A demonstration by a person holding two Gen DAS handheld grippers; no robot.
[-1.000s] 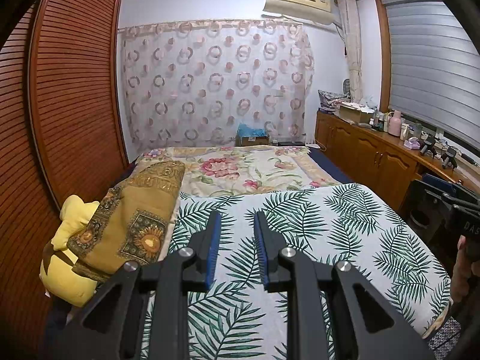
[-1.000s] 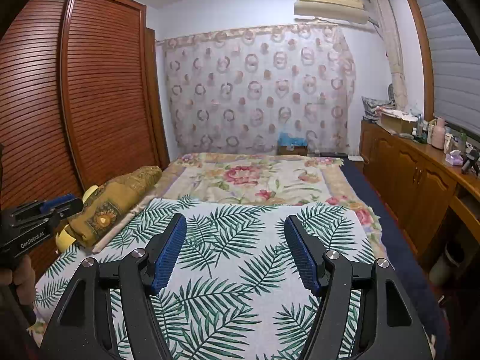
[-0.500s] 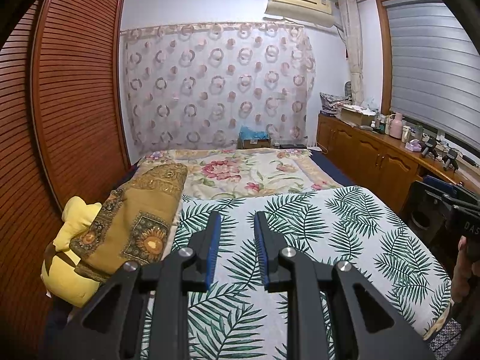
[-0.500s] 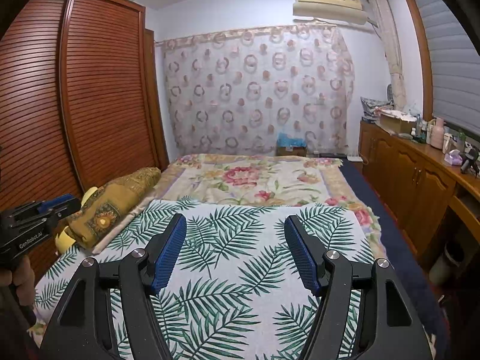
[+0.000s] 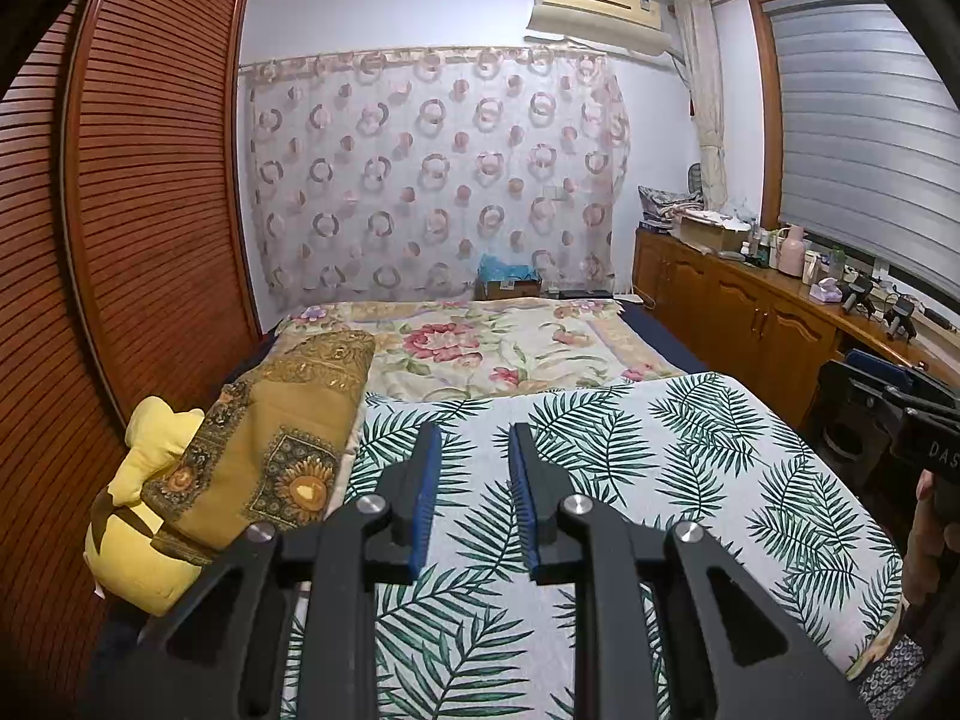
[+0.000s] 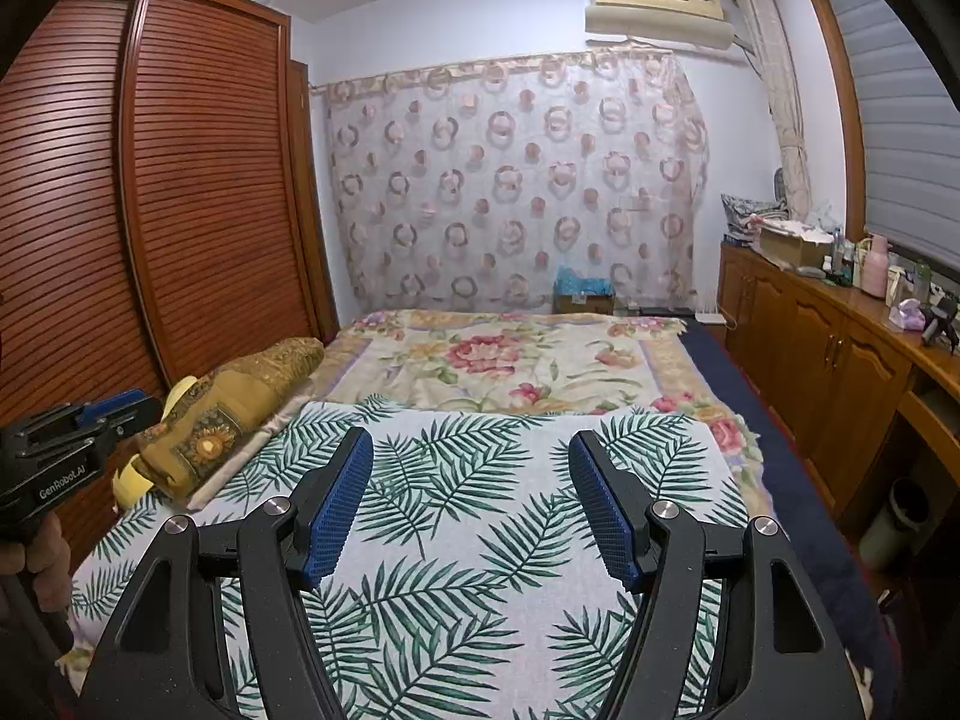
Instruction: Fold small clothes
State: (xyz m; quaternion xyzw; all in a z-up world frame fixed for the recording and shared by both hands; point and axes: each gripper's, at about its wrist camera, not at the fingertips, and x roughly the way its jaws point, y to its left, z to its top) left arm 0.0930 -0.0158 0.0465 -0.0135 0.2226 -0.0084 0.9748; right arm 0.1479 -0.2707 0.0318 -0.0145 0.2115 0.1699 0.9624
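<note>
**Both grippers held over a bed with no small garment in sight**

Left wrist view: the left gripper [image 5: 474, 438] has its blue-padded fingers [image 5: 425, 492] drawn near each other with a narrow gap and nothing between them. Below lies a palm-leaf sheet [image 5: 690, 468] covering the near part of the bed, with a floral blanket [image 5: 498, 348] beyond it. A gold patterned pillow [image 5: 282, 438] rests on a yellow plush toy [image 5: 138, 516] at the left edge, beside a slatted wooden wardrobe [image 5: 150, 180]. At the right edge, a hand [image 5: 927, 516] carries the other tool.

Right wrist view: the right gripper [image 6: 471, 444] stands spread wide, empty, above the same leaf sheet. A ring-patterned curtain [image 6: 516, 180] covers the far wall under an air conditioner [image 6: 657, 6]. A wooden cabinet [image 6: 828, 360] with cluttered top runs along the right, under a window blind [image 6: 906, 120]. No small clothes are visible in either view.
</note>
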